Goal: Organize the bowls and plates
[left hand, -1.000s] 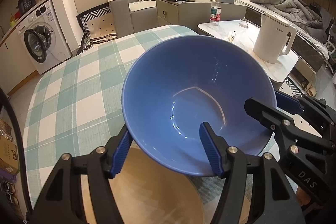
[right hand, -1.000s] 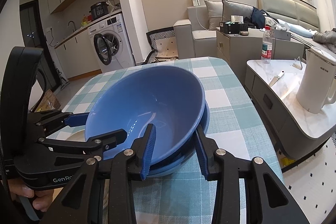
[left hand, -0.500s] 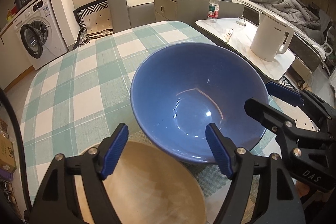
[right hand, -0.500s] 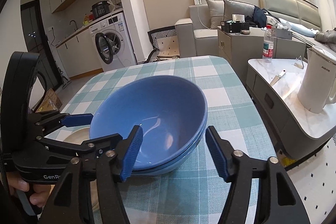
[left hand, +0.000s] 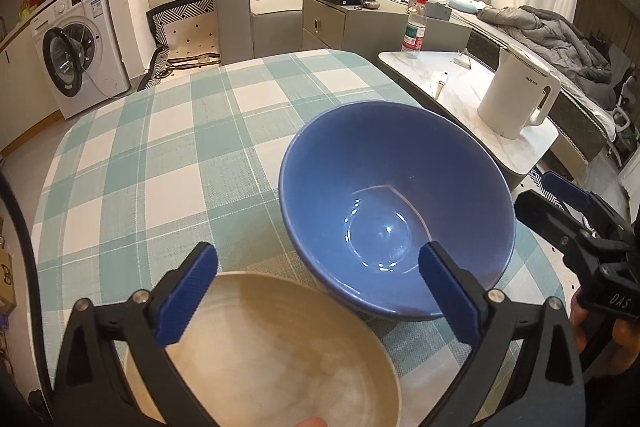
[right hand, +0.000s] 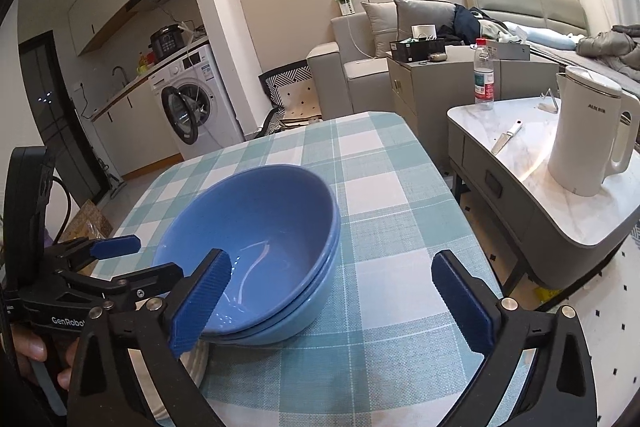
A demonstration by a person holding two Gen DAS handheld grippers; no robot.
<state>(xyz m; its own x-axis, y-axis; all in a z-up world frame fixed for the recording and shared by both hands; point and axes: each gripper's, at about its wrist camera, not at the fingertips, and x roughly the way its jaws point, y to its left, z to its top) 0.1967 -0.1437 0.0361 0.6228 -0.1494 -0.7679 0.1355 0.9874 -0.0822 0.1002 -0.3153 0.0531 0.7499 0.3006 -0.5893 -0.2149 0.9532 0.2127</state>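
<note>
Tabletop point(left hand: 132, 163) with teal-and-white check cloth carries everything. Blue bowl point(left hand: 396, 211) sits nested in a second blue bowl point(right hand: 312, 311) near the tabletop's right edge, both upright. Beige plate point(left hand: 280, 351) lies just beside the bowls, on the near left in the left wrist view. Left tongs point(left hand: 320, 291) released, jaws just been opening, spread wide above the plate and the bowl's near rim, gripping nothing. Right tongs point(right hand: 332, 303) released too, jaws just been opening, straddling the bowls' right side, pads clear. White kettle point(right hand: 588, 139) stands on the side table.
</note>
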